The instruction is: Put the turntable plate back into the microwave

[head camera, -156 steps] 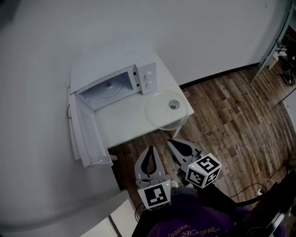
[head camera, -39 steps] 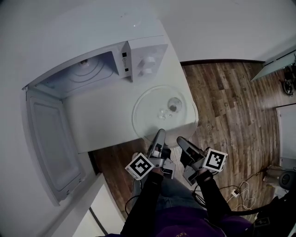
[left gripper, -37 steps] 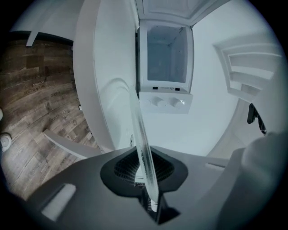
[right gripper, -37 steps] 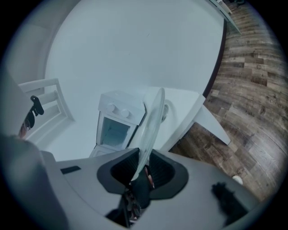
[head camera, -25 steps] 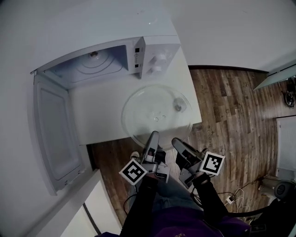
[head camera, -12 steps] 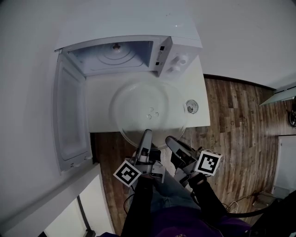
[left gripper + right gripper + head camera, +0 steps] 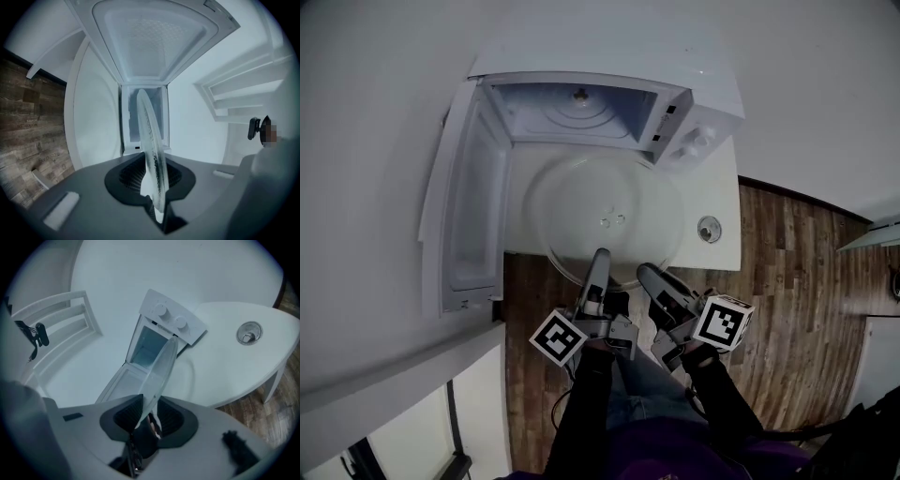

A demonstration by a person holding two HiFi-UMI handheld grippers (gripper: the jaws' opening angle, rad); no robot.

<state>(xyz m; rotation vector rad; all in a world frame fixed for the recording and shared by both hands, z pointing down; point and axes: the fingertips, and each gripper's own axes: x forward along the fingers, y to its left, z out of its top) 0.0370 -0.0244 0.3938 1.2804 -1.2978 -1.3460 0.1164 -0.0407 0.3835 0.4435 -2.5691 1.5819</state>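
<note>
The clear glass turntable plate (image 7: pixel 605 220) hangs roughly level over the white table, just in front of the open microwave (image 7: pixel 581 108). My left gripper (image 7: pixel 598 258) is shut on the plate's near rim; in the left gripper view the plate (image 7: pixel 150 140) stands edge-on between the pads (image 7: pixel 157 187). My right gripper (image 7: pixel 645 274) holds the same rim further right. Its jaws have just been opening a little, but the plate (image 7: pixel 161 366) still sits wedged at a slant between them (image 7: pixel 147 416). The microwave cavity (image 7: pixel 140 112) lies straight ahead of the plate.
The microwave door (image 7: pixel 473 216) is swung wide open to the left. Its control knobs (image 7: pixel 171 322) are at the right of the opening. A small round metal piece (image 7: pixel 709 229) lies on the table (image 7: pixel 717 187) near its right edge. Wooden floor lies beyond the table.
Both grippers have carried the plate from the table's right side to the front of the microwave opening. The small round piece, earlier seen under the plate, now lies uncovered to its right.
</note>
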